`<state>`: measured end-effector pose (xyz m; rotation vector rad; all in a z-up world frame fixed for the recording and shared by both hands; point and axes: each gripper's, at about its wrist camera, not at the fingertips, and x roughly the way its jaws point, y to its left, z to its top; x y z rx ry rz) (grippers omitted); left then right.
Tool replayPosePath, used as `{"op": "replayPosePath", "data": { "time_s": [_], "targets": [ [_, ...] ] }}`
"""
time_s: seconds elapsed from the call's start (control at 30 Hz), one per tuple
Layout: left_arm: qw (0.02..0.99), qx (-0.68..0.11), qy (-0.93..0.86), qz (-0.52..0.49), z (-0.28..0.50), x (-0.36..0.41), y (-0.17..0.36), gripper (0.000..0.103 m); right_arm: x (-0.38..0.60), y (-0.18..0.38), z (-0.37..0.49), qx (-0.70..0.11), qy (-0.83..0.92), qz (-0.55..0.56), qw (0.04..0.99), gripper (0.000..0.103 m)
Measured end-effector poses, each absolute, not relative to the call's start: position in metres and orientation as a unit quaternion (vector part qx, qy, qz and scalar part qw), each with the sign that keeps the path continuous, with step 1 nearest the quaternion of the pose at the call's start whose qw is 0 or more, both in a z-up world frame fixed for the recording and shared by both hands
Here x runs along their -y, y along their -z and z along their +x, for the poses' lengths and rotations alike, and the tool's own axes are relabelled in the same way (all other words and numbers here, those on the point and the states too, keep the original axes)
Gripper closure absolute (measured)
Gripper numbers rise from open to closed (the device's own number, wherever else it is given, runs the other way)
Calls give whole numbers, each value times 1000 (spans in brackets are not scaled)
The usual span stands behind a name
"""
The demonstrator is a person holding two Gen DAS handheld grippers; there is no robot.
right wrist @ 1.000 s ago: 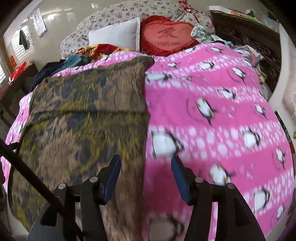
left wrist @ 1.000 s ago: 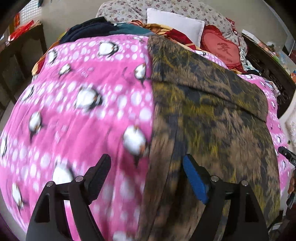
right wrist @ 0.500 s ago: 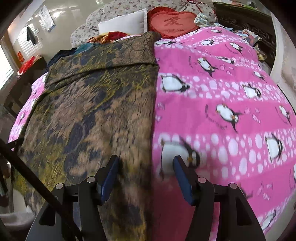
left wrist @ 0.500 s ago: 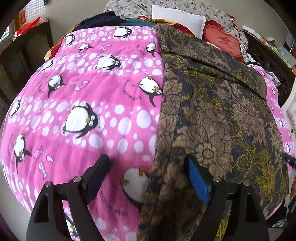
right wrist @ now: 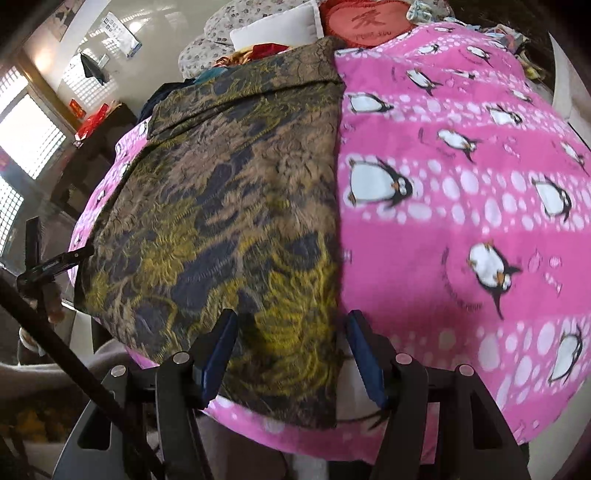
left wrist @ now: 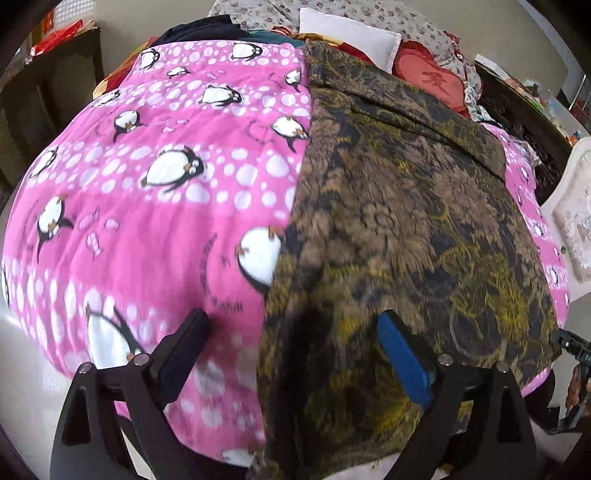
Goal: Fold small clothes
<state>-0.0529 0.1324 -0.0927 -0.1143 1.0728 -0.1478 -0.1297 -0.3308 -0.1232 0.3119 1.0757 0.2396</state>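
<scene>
A brown, black and yellow patterned garment (left wrist: 399,221) lies flat on the pink penguin blanket (left wrist: 166,192), its near end hanging over the bed's front edge. Its far end is folded over. My left gripper (left wrist: 291,343) is open, its fingers either side of the garment's left near edge. In the right wrist view the same garment (right wrist: 236,206) fills the left half of the blanket (right wrist: 461,192). My right gripper (right wrist: 291,343) is open, straddling the garment's right near corner. Neither gripper holds cloth.
Pillows, a white cushion (left wrist: 351,33) and a red heart cushion (left wrist: 432,77) lie at the head of the bed. Dark clothes (left wrist: 199,33) are piled at the far left. A dark wooden cabinet (left wrist: 62,66) stands left, carved furniture (left wrist: 517,103) right.
Both grippers have pulled back toward the bed's near edge, so the garment's hanging end and the blanket's front edge now show. Both stay open.
</scene>
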Motion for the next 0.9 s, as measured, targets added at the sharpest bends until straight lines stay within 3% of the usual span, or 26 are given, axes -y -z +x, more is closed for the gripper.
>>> {"op": "replayPosePath", "data": {
  "time_s": [0.6,0.73,0.83,0.9],
  "targets": [
    [817,-568,88,-45,-89,-133,109,5,328,123,-145,-498,-132,147,844,34],
    [820,-564,84,-49,-87,-130,113,0,333,122,-146,-496,-147,161,841,34],
    [823,-563,73,-31,-84,-122,115,0,328,124,-144,-501,-135,134,844,45],
    [822,-564,72,-18,-83,-119,116,0,324,122,-146,-501,-127,98,850,61]
  ]
}}
